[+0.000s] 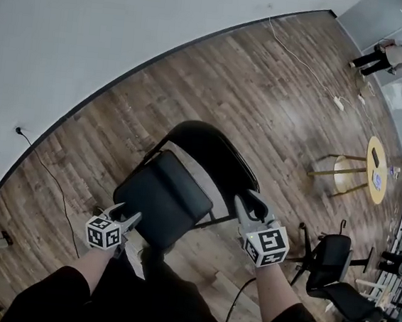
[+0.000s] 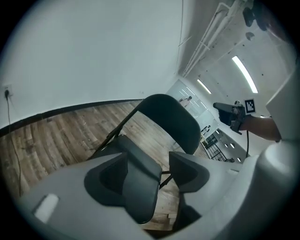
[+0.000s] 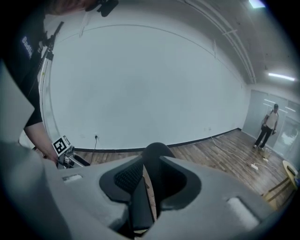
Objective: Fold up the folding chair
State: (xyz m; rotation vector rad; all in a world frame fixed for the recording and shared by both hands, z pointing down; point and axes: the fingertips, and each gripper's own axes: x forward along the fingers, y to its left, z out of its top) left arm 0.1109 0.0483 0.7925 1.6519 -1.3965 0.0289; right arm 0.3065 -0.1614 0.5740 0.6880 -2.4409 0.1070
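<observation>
A black folding chair stands unfolded on the wood floor just in front of me, with its seat tilted towards me and its backrest beyond. My left gripper is at the seat's near left corner. In the left gripper view its jaws stand apart with the seat edge between them, and a gap shows beside the right jaw. My right gripper is at the chair's right side by the backrest frame. In the right gripper view its jaws are narrowly apart, and the chair shows edge-on in the gap.
A person stands far back right by a glass wall. A yellow round table and a wooden stool stand to the right, a black office chair nearer. A cable runs along the white wall.
</observation>
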